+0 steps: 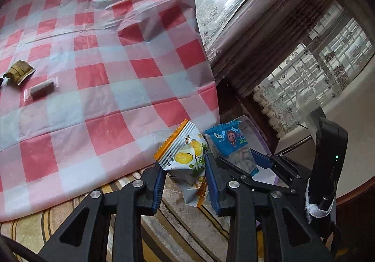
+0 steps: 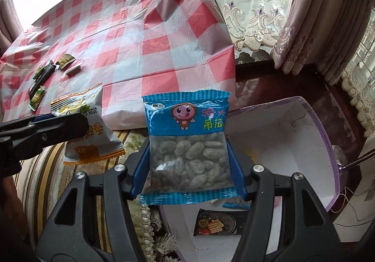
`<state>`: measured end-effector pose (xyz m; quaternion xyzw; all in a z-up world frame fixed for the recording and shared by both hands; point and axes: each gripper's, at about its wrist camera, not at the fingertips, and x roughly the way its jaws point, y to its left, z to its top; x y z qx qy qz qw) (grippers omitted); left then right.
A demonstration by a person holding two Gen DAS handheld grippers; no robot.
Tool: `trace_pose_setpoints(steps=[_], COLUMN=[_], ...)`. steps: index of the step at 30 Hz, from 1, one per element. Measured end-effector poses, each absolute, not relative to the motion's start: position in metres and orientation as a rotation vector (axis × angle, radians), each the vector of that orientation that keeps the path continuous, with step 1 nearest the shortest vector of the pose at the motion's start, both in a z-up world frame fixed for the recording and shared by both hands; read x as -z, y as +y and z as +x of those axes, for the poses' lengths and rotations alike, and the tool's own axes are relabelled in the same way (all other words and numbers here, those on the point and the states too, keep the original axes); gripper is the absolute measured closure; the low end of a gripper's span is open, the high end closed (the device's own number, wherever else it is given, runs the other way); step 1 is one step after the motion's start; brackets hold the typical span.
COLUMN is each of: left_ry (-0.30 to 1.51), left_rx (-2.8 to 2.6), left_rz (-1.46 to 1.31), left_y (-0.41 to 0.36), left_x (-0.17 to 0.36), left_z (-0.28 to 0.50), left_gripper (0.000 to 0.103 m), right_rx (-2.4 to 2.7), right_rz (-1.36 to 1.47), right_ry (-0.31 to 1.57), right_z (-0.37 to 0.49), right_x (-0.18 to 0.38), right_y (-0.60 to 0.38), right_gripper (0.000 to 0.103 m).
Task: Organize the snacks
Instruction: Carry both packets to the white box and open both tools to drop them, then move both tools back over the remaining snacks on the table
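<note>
Blue plastic pads of the right gripper point(image 2: 189, 168) clamp the sides of a blue snack packet point(image 2: 187, 142), which stands upright with its long axis running away from the camera, printed header at the far end and clear window of pale oval pieces toward the jaws. It hangs above the near rim of a white box with a lilac edge point(image 2: 323, 135), where a dark packet point(image 2: 218, 223) lies on the floor of the box. The left gripper point(image 1: 185, 180) is squeezed tight on a white-and-orange packet with yellow fruit print point(image 1: 185, 156); this one is tilted, its long axis slanting from the crimped orange end at upper left down to the lower right, and it is held off the checked tablecloth point(image 1: 105, 51), over a striped rug point(image 1: 178, 222). The two held packets sit just beside each other. Back on the cloth lie a small olive-brown packet point(image 1: 20, 72) and a white-wrapped bar point(image 1: 42, 90), with dark green sachets point(image 2: 41, 81) near them
</note>
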<state>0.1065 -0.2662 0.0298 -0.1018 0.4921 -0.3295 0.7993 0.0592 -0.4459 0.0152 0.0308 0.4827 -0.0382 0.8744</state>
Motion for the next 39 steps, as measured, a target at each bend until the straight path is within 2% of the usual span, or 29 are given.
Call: trace_pose_setpoints(steps=[15, 18, 22, 24, 29, 33, 39], left_ry=[1.076, 1.073, 1.051, 1.009, 0.821, 0.752, 0.772], left_rx=[0.833, 0.852, 0.868, 0.852, 0.755, 0.666, 0.464], left_rz=[-0.036, -0.013, 0.016, 0.034, 0.094, 0.127, 0.155], left_y=[-0.35, -0.361, -0.37, -0.37, -0.351, -0.32, -0.261], left_x=[-0.032, -0.033, -0.041, -0.048, -0.072, -0.086, -0.083], left_z=[0.07, 0.065, 0.058, 0.055, 0.045, 0.042, 0.042], left_gripper=[0.069, 0.068, 0.058, 0.043, 0.027, 0.025, 0.025], right_rx=[0.264, 0.292, 0.315, 0.327, 0.352, 0.339, 0.279], right_rz=[0.105, 0.092, 0.102, 0.102, 0.104, 0.115, 0.153], right_ry=[1.011, 1.004, 0.96, 0.931, 0.835, 0.746, 0.611], right_z=[0.022, 0.017, 0.01, 0.008, 0.004, -0.003, -0.014], right_x=[-0.012, -0.018, -0.033, -0.043, -0.07, -0.091, -0.112], right_y=[-0.507, -0.512, -0.517, -0.518, -0.512, -0.499, -0.474], right_gripper=[0.039, 0.036, 0.027, 0.023, 0.019, 0.018, 0.016])
